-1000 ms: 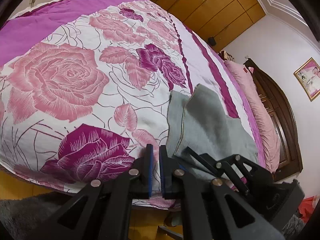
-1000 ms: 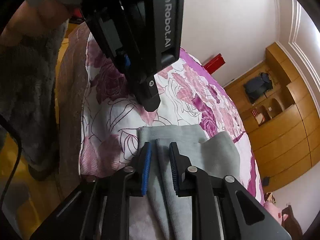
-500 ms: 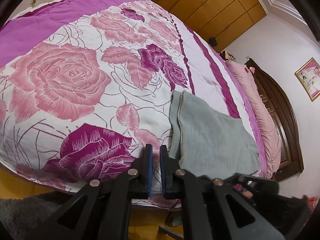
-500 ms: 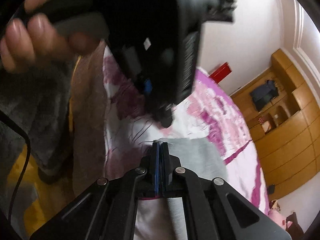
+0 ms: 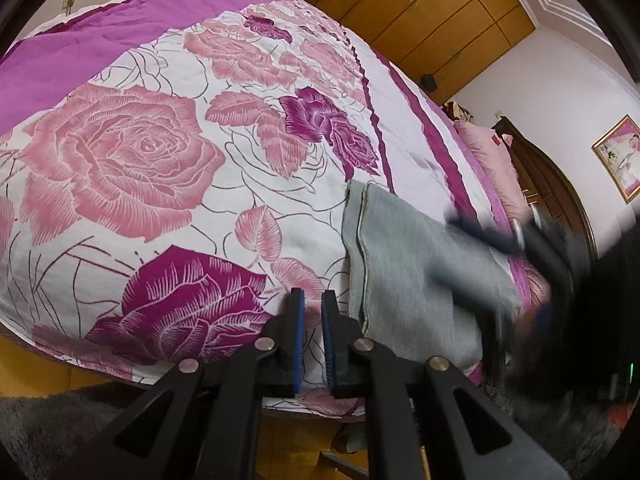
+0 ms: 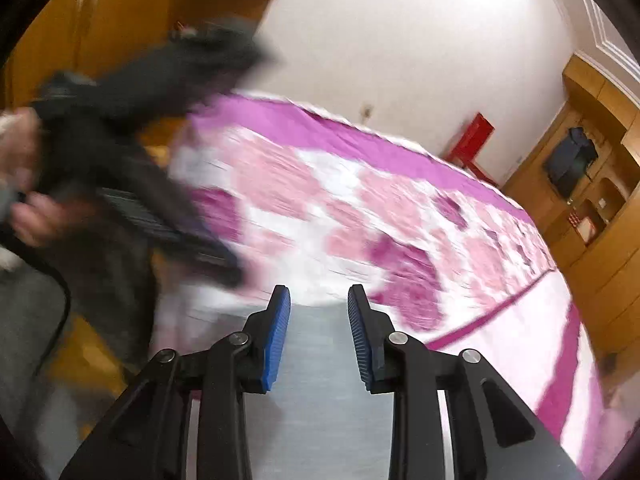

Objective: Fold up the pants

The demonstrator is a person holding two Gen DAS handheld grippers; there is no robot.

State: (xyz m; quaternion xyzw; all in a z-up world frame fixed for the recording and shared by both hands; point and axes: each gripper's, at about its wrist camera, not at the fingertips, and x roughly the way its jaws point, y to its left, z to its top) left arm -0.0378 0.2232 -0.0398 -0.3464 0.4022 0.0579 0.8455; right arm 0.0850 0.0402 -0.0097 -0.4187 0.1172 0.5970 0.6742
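The grey pants [image 5: 404, 264] lie folded flat near the front right edge of the rose-patterned bedspread [image 5: 120, 160]. My left gripper [image 5: 311, 294] hovers just left of them over the bed edge, its blue pads almost together with nothing between. My right gripper [image 6: 319, 292] is above the pants [image 6: 320, 380], lifted off the cloth. Its jaws are opening and no fabric is pinched in them. In the left wrist view the right tool's body [image 5: 560, 264] is a dark blur over the pants' right side.
A wooden wardrobe [image 5: 420, 20] lines the far wall. A pink pillow [image 5: 488, 160] and dark headboard [image 5: 548, 184] are at the right. A red stool [image 6: 472, 140] stands past the bed. A hand [image 6: 36, 216] holds the blurred left tool. Grey rug [image 5: 40, 420] lies below the bed edge.
The right gripper shut on the pants' fold, then let go, opened and rose away. The raised layer now lies flat. The left gripper stayed put.
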